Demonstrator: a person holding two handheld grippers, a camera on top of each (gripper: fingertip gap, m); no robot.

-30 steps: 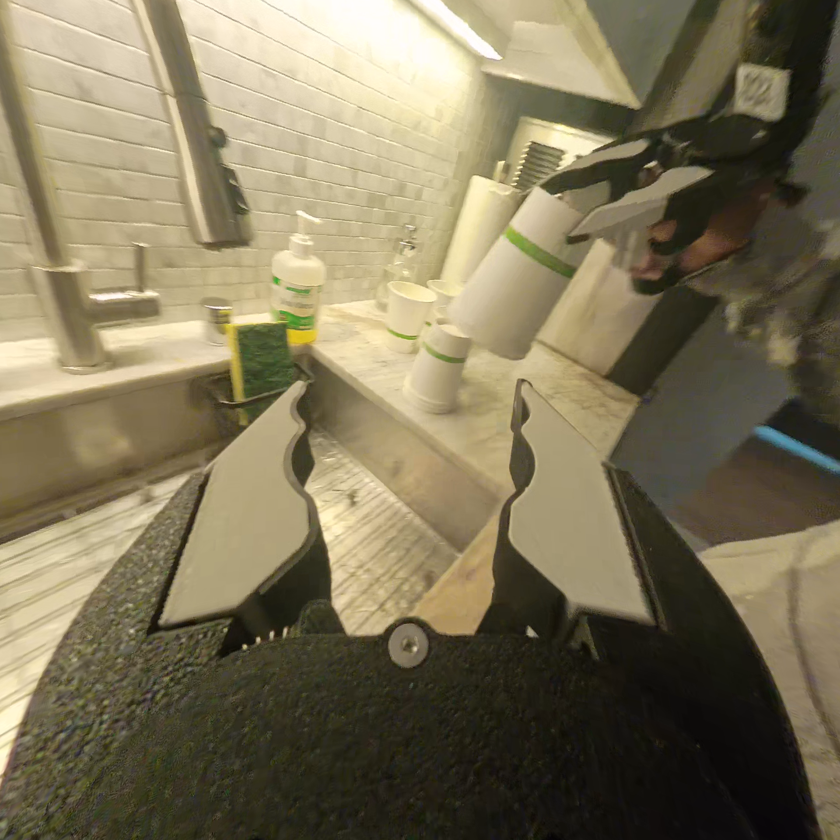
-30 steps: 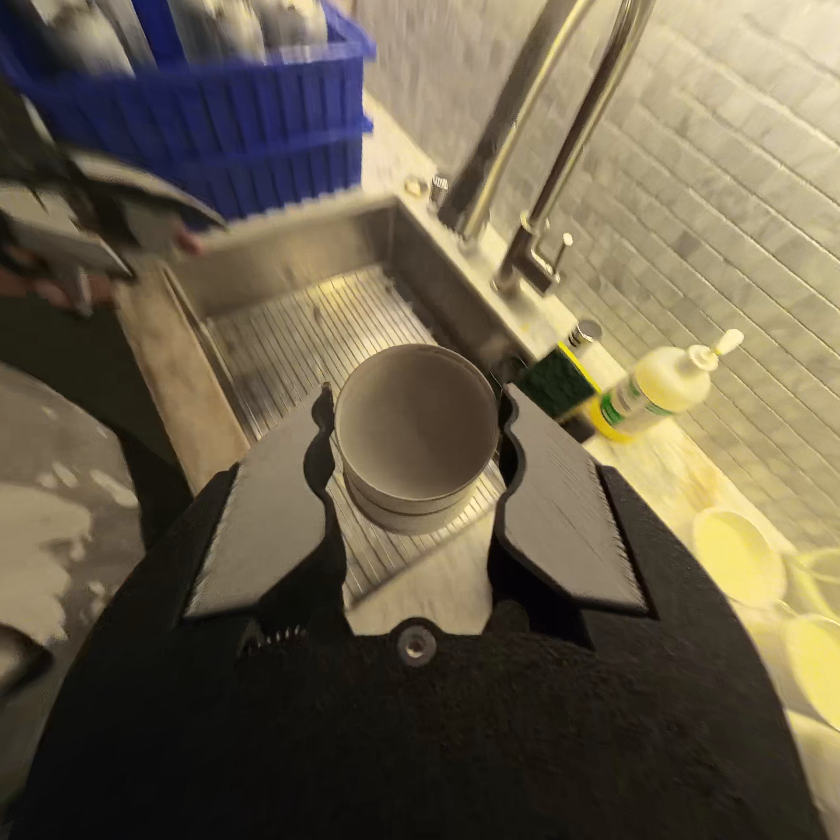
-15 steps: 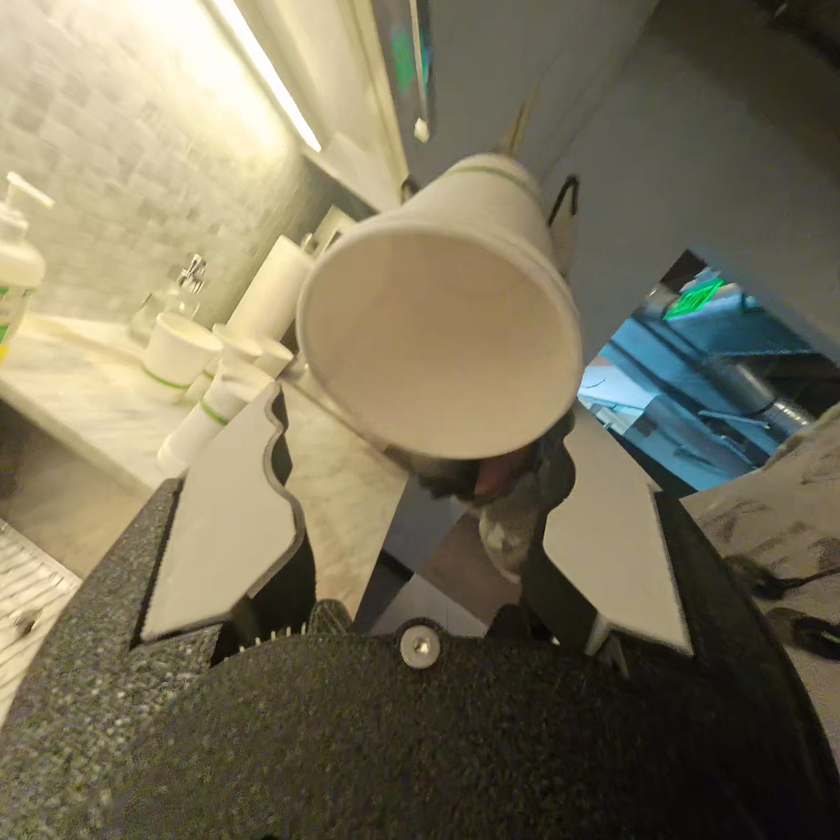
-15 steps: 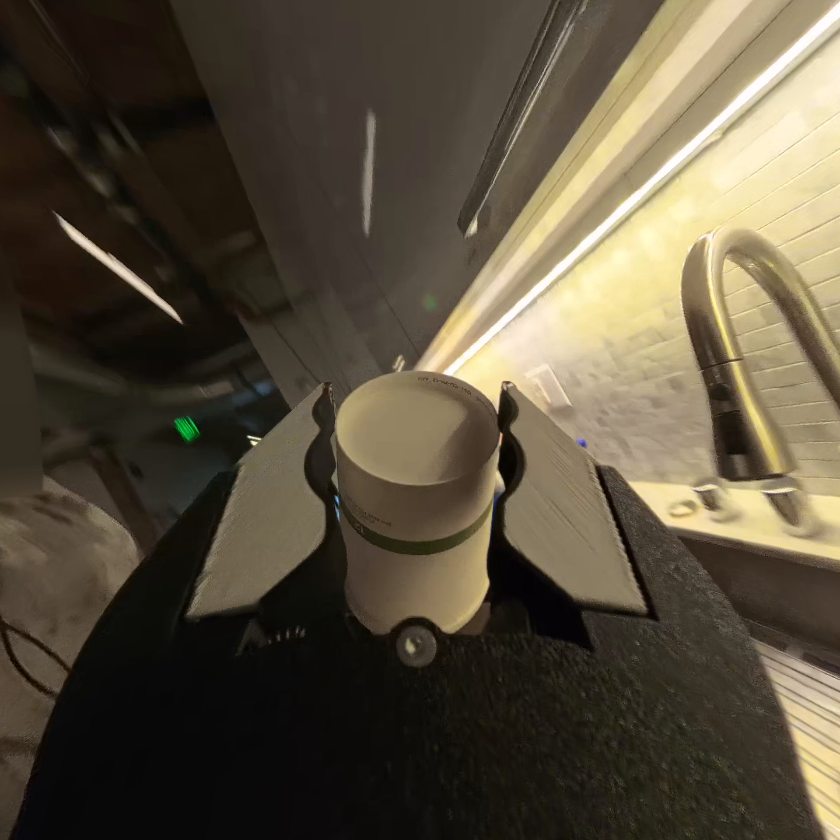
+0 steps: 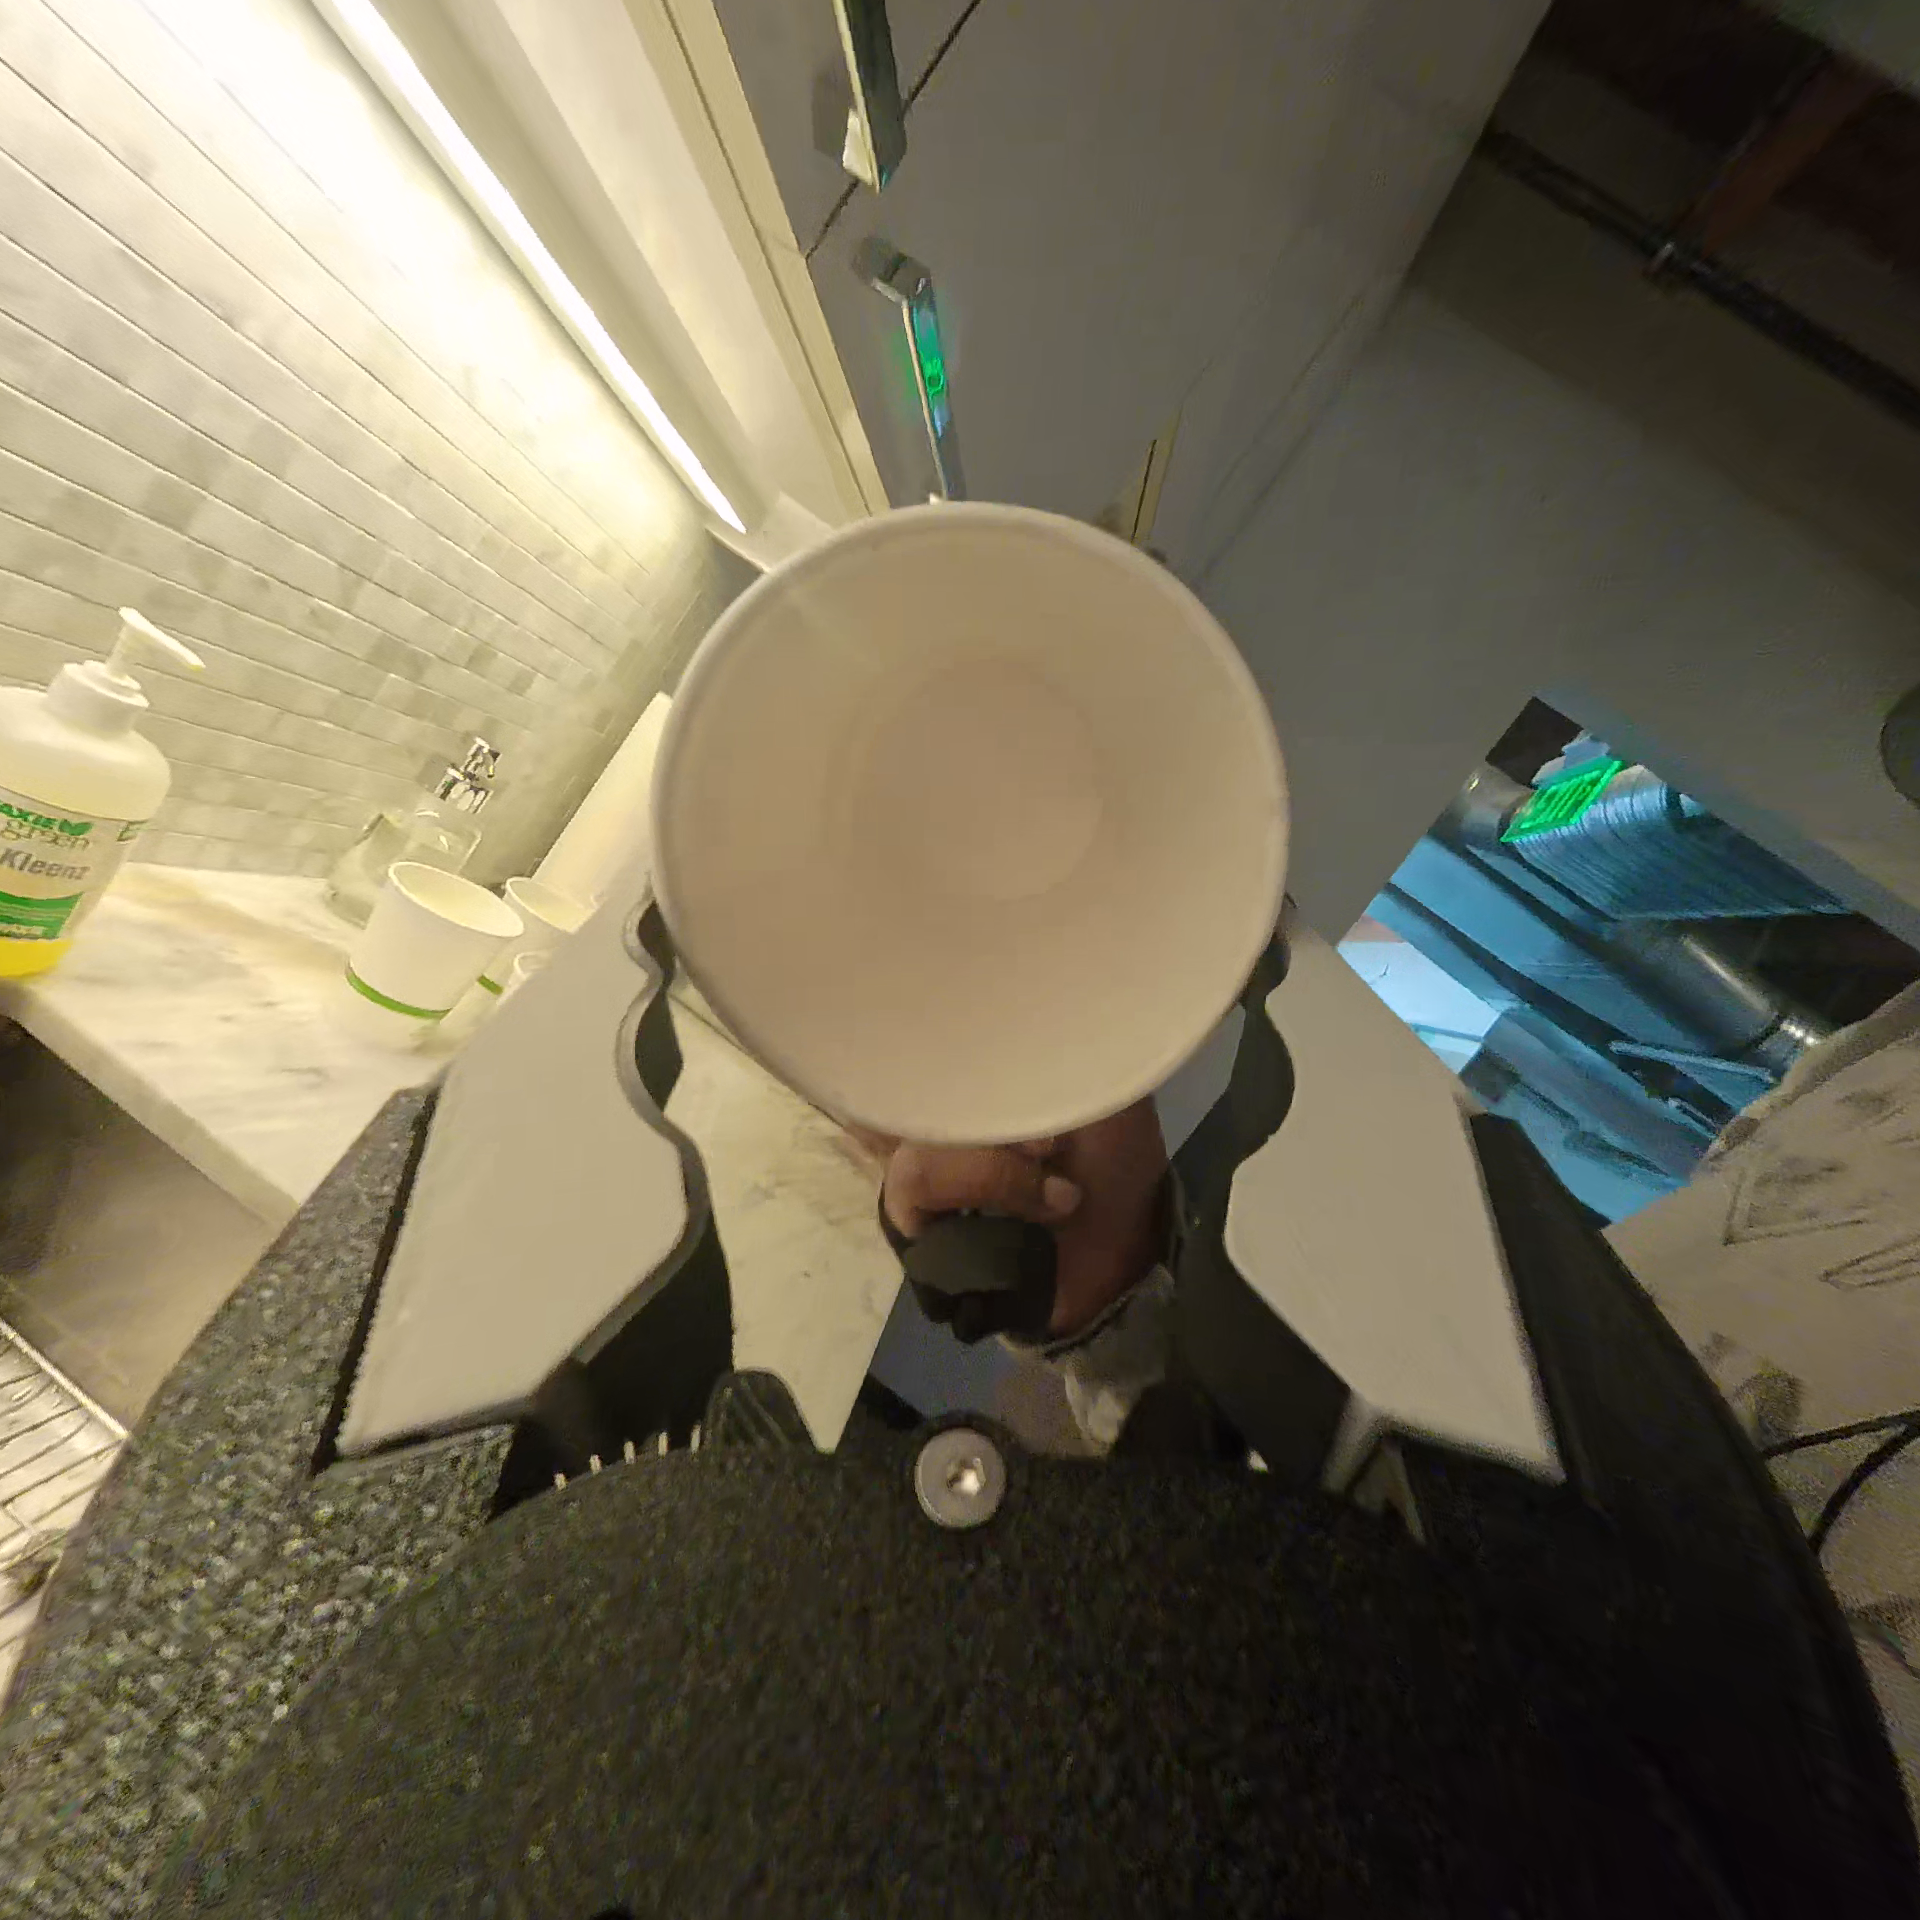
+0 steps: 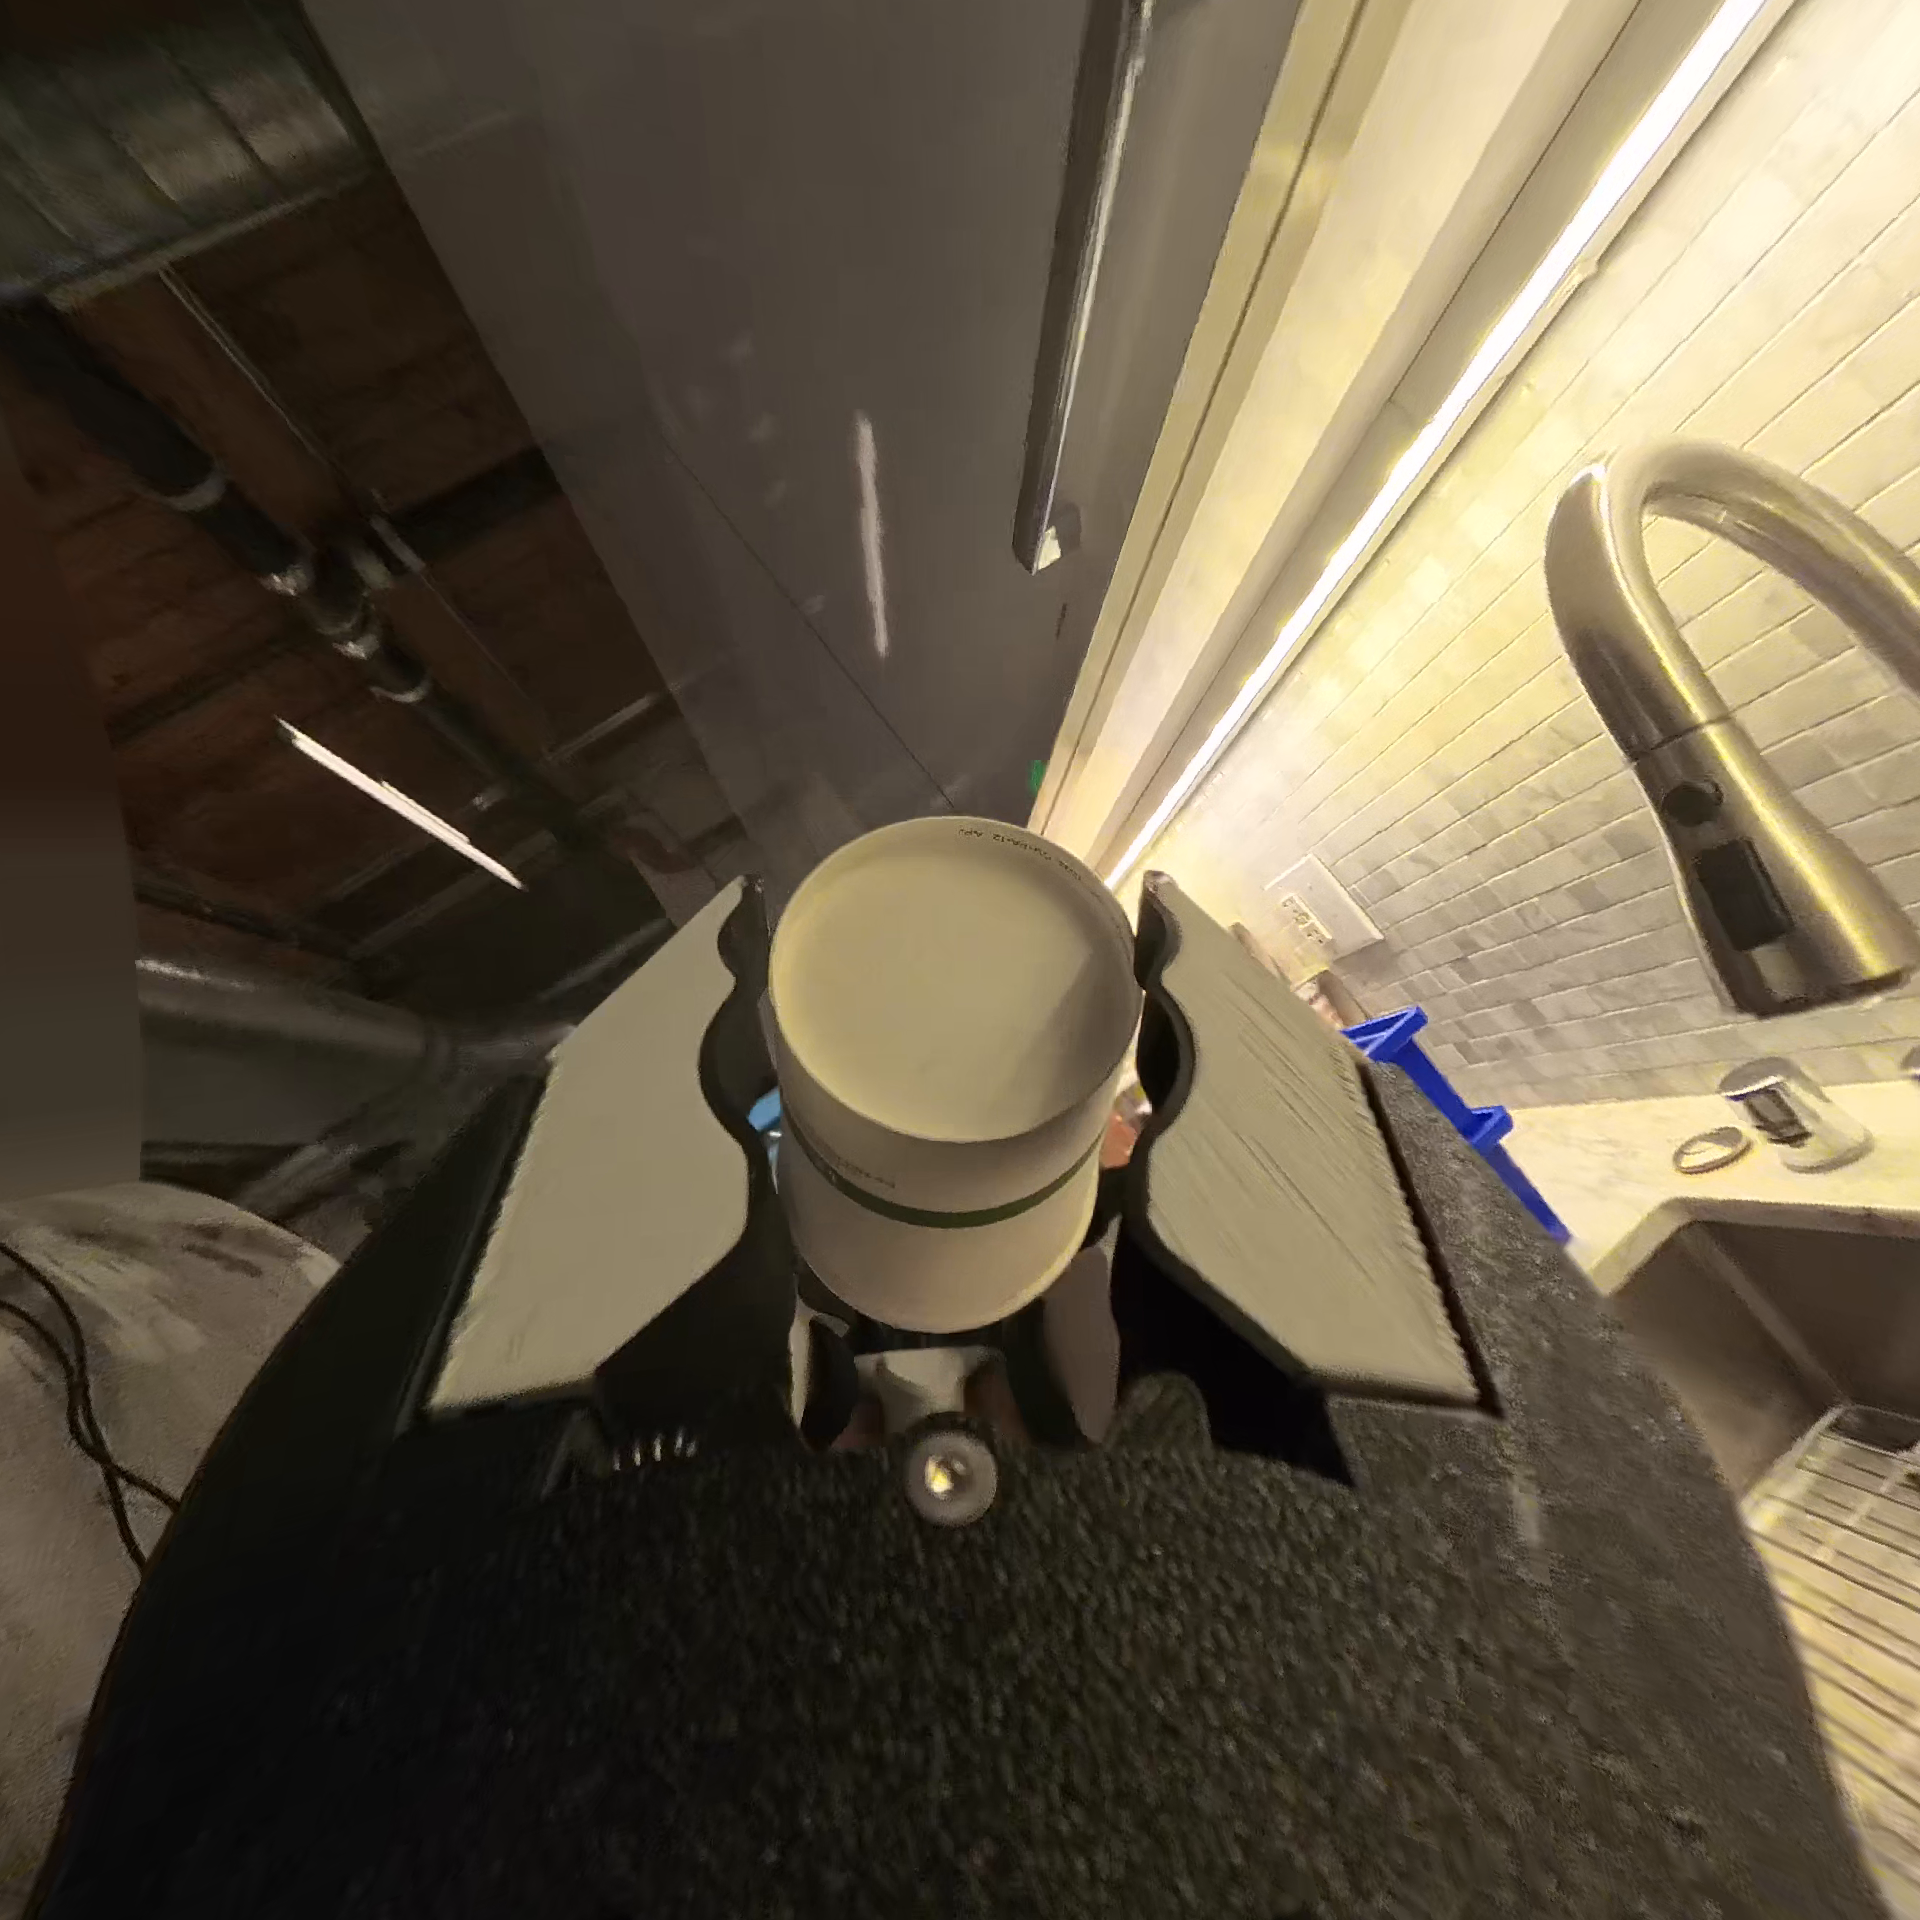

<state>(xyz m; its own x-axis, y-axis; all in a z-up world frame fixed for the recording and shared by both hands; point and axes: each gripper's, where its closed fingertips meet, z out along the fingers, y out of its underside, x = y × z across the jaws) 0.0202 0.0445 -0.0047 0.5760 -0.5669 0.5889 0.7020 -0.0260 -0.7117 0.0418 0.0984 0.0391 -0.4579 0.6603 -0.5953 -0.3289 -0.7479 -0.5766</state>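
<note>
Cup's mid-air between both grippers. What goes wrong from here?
1. The left gripper's open jaws flank the rim of the paper cup; closing there would likely crush it oval.
2. The right gripper holds the cup near its tapered base, so a nudge may slip it out.
3. The grippers face head-on; advancing risks a collision.

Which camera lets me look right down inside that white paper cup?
The left wrist view: the cup opens toward it, its inside bare. The right wrist view shows only its flat bottom and green-striped side, clamped in the right gripper.
</note>
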